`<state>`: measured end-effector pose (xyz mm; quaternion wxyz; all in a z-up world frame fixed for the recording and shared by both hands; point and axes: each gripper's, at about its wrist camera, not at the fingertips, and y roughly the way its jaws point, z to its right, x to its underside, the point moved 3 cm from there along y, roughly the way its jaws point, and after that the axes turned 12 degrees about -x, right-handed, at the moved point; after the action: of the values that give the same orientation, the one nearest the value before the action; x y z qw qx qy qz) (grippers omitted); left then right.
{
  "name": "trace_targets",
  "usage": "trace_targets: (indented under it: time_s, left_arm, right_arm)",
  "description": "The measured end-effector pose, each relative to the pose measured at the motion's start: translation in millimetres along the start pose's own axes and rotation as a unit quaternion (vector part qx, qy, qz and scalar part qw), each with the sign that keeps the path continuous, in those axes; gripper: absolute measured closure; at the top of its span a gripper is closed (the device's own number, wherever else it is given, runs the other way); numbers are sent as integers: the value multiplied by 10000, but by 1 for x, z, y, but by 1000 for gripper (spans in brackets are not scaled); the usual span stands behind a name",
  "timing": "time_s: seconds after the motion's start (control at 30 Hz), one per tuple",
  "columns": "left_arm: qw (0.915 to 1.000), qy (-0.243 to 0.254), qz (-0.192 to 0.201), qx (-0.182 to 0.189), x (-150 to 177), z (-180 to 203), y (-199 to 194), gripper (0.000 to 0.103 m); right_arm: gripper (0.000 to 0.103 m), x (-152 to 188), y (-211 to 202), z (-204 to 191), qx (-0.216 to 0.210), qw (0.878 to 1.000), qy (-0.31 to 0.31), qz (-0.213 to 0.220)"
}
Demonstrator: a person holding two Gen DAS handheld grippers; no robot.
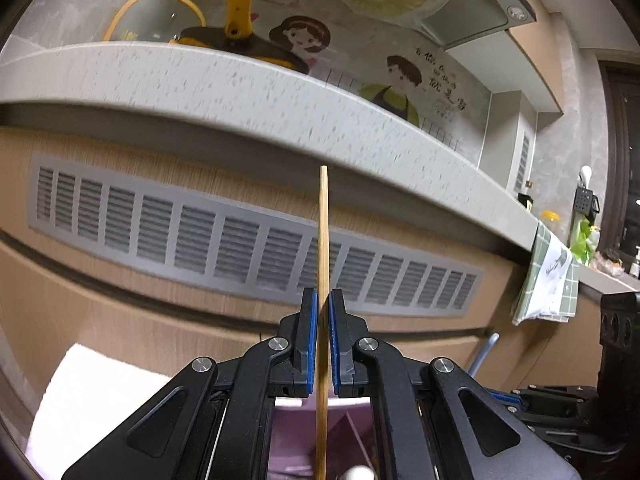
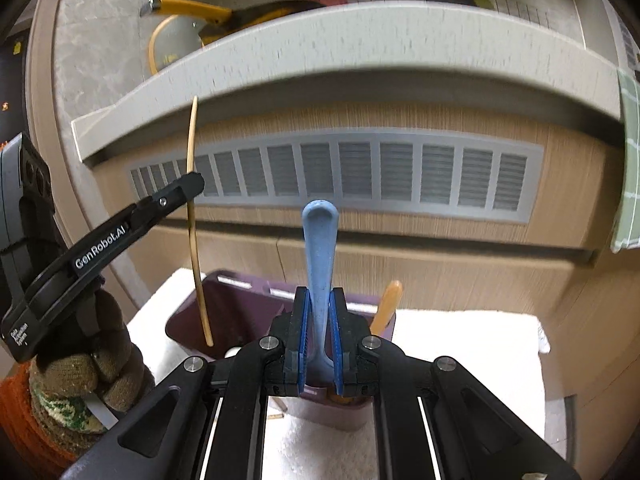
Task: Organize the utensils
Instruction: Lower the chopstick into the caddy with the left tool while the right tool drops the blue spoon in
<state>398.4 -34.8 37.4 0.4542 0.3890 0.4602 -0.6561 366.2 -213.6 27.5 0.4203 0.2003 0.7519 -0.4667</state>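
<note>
While both grippers hang over the holder, I log the scene against that one landmark.

Landmark: purple plastic utensil holder with slotted back wall (image 2: 240, 300), standing on a white towel (image 2: 460, 352) below the speckled grey countertop edge (image 2: 320, 52).

Left gripper (image 1: 323, 344): blue pads closed tight on a thin, pale bamboo chopstick (image 1: 323, 240), gripped at about mid-length. From the right wrist view its lower tip sits inside the holder's left compartment, near the front wall; I cannot tell if it touches the bottom.

Right gripper (image 2: 319, 344): jaws clamped on the neck of a blue speckled plastic spoon-like utensil (image 2: 320, 248), rounded end up, directly above the holder's middle. The lower end is hidden behind the jaws.

Already in holder: an orange-tan wooden handle (image 2: 386, 304) leaning in the right compartment.

Handling, chopstick: I judge it light, stiff and smooth, thin enough to pivot or slide between flat pads. Best hold is where it is now, mid-shaft, kept near vertical.

Handling, blue utensil: light, rigid, probably slick. The narrow neck suits the pads; the broad end would not.

Step in hand: I read this as lowering both pieces into their compartments, release not yet made.

Risk: a tilted stick catching the rim of the holder.
</note>
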Motion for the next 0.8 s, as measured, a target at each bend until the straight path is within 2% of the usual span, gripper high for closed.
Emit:
trace_targets:
  time_s: [0.1, 0.2, 0.27, 0.3, 0.57, 0.7, 0.8]
  left_arm:
    - [9999, -50, -127, -55, 13, -3, -7, 96]
    - [9996, 85, -221, -122, 26, -4, -13, 91]
    - [9991, 148, -359, -144, 30, -4, -16, 74]
    - [9988, 155, -447, -112, 32, -5, -20, 71]
    - [9978, 33, -511, -427, 34, -21, -85, 61]
    - [9962, 54, -783, -382, 46, -25, -118, 60]
    - [9931, 79, -1073, -457, 63, -32, -138, 60]
  right_arm:
    - [93, 8, 4, 2, 12, 9999, 88, -98]
    - [92, 16, 11, 9, -163, 9989, 298, -326]
    - [91, 22, 13, 12, -106, 9982, 353, -464]
    - [91, 23, 12, 13, -60, 9983, 356, -460]
    - [86, 31, -45, -4, 200, 9996, 100, 157]
    - [86, 48, -70, -8, 258, 9990, 292, 214]
    - [86, 69, -79, -12, 394, 9985, 384, 42]
